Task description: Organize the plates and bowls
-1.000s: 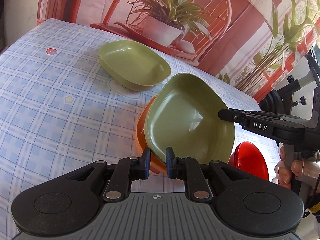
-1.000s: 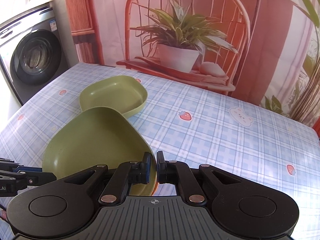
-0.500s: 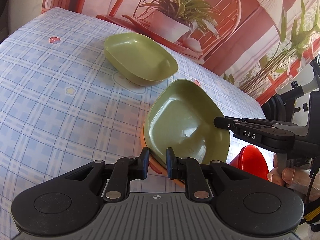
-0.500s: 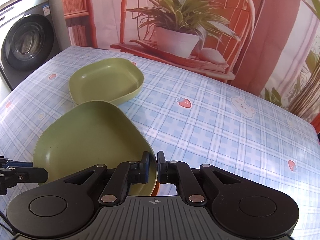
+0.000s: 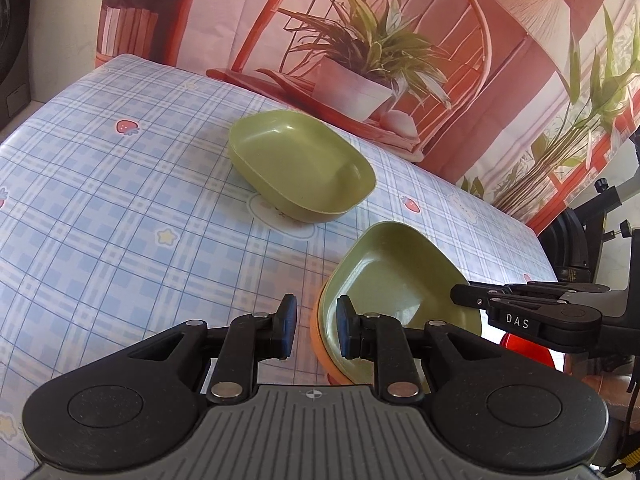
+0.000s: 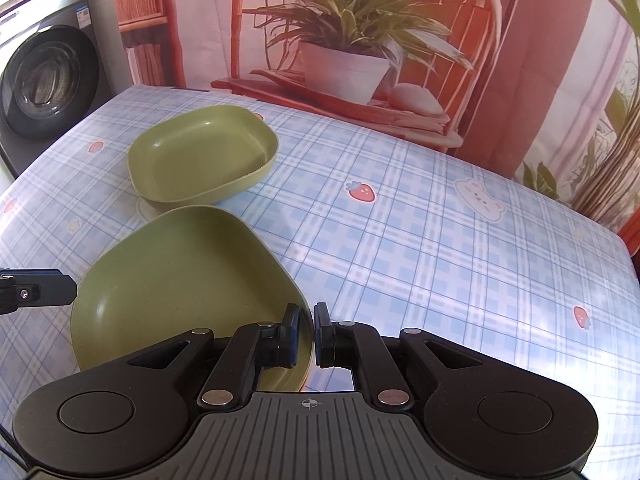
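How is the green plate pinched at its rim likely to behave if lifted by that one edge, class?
The green plate looks like stiff plastic, so it probably won't flex. Its surface has a sheen, so it may slip in the right gripper. Held at one edge only, it would likely droop or swing.

blue checked tablecloth (image 6: 420,240), printed plant-and-chair backdrop (image 6: 360,40), washing machine (image 6: 44,80) at left

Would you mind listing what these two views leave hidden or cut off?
- Orange dish: left wrist view shows only a rim sliver; the near green dish covers it.
- Red bowl: left wrist view, mostly behind the right gripper.
- Left gripper: right wrist view, cut off by the left edge.
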Demonstrator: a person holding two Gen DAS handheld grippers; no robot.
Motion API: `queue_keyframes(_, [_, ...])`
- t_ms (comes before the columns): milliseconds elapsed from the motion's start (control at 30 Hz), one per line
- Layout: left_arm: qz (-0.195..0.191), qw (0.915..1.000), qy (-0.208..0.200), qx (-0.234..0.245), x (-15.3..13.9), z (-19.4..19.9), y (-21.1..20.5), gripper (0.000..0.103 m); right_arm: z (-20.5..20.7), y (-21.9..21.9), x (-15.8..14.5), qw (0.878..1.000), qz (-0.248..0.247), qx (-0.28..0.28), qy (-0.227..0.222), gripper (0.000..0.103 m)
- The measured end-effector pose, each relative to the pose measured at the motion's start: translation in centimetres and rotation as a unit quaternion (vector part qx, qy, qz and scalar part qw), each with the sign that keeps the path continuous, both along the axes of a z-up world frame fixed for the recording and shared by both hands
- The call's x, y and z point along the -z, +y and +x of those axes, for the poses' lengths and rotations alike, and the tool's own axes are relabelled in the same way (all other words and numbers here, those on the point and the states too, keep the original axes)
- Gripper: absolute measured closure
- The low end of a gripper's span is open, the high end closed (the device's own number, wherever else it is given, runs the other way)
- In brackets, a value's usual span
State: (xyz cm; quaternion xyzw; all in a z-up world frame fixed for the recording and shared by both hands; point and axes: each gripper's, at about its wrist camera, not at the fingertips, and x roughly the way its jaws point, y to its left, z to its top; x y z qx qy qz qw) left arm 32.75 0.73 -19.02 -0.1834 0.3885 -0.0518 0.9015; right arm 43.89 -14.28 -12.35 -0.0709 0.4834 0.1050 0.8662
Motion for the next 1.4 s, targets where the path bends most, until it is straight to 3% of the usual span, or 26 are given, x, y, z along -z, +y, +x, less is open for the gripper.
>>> queue_keyframes(100, [-0.008, 0.9995, -0.025, 0.018, -0.3, 0.4, 0.0, 0.083, -0.1, -0.2, -0.4, 1.000, 0.014, 0.005, 0.000, 0.096])
queue_keyframes(167, [-0.007, 0.9992, -0.033, 0.021, -0.4, 0.6, 0.0, 0.091, -0.1, -0.5, -0.6, 1.000, 0.023, 0.008, -0.002, 0.096])
queue_keyframes(767, [-0.001, 0.9999, -0.004, 0.015, 1.1, 1.8, -0.2, 0.091, 0.1, -1.2, 0.5, 0.999, 0.039, 0.016, 0.032, 0.099])
queue_keyframes(867, [0.001, 0.9998, -0.012, 0.016, 0.4, 1.7, 0.0, 0.091, 0.0, -1.1, 0.1, 0.999, 0.036, 0.021, 0.031, 0.097])
queue_keyframes(967, [-0.003, 0.9993, -0.025, 0.029, -0.9, 1.4, 0.4, 0.091, -0.5, -1.1, -0.9, 0.998, 0.048, 0.029, 0.019, 0.088])
queue_keyframes(1167, [0.016, 0.9979, -0.050, 0.037, -3.7, 1.4, 2.3, 0.091, -2.0, -0.4, -3.2, 0.998, 0.057, 0.031, -0.012, 0.088])
queue_keyframes(1400, [0.084, 0.9933, -0.075, 0.027, -7.3, 2.5, 5.2, 0.091, -2.9, 0.4, -5.5, 0.994, 0.084, 0.052, -0.045, 0.088])
